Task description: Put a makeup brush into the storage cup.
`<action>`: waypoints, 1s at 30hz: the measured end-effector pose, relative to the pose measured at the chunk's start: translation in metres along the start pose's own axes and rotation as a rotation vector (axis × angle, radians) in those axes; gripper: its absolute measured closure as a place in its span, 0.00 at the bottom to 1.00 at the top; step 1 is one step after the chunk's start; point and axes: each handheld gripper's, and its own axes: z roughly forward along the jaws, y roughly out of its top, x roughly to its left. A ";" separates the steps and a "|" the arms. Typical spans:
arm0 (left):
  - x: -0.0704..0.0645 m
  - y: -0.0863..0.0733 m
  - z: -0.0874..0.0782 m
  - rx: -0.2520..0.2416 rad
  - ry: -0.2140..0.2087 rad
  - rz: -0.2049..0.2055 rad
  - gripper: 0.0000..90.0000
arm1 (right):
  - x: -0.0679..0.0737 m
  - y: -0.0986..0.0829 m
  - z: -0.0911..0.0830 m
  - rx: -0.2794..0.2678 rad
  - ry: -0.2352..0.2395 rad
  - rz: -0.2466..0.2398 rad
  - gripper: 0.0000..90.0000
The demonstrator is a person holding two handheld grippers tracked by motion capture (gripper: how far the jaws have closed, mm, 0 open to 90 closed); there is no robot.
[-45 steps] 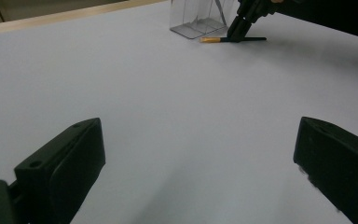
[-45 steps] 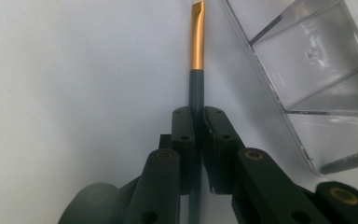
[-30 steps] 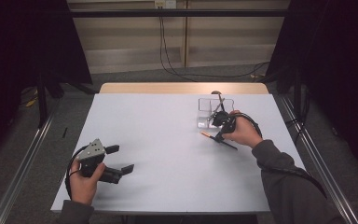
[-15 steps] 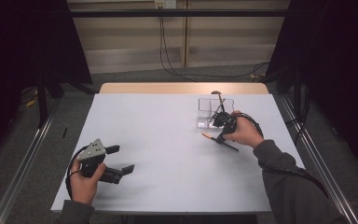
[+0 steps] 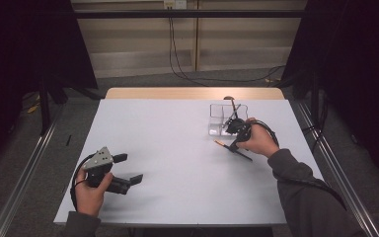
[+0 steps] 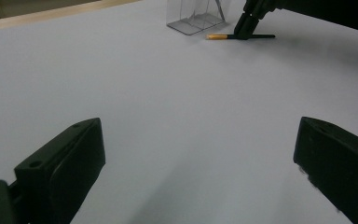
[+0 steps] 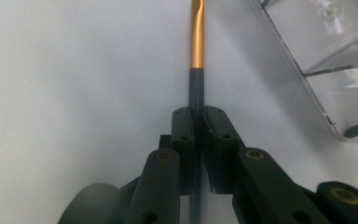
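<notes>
One pen (image 7: 196,56), black with a gold end, lies on the desk (image 5: 177,138) beside one clear organizer (image 5: 222,118), pinched by the right claw (image 5: 236,144); the left claw (image 5: 128,170) gapes wide.

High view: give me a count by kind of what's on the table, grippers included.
Grippers: 2, the left gripper open and the right gripper shut on the pen.
Pens on the table top: 1, black with a gold end.
Clear boxes: 1, the clear box beside the pen, with a thin dark stick standing in it.
Total: 5.
</notes>
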 end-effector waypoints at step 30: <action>-0.001 0.001 -0.002 0.004 0.010 0.005 0.02 | 0.001 -0.011 -0.016 -0.147 0.000 0.053 0.93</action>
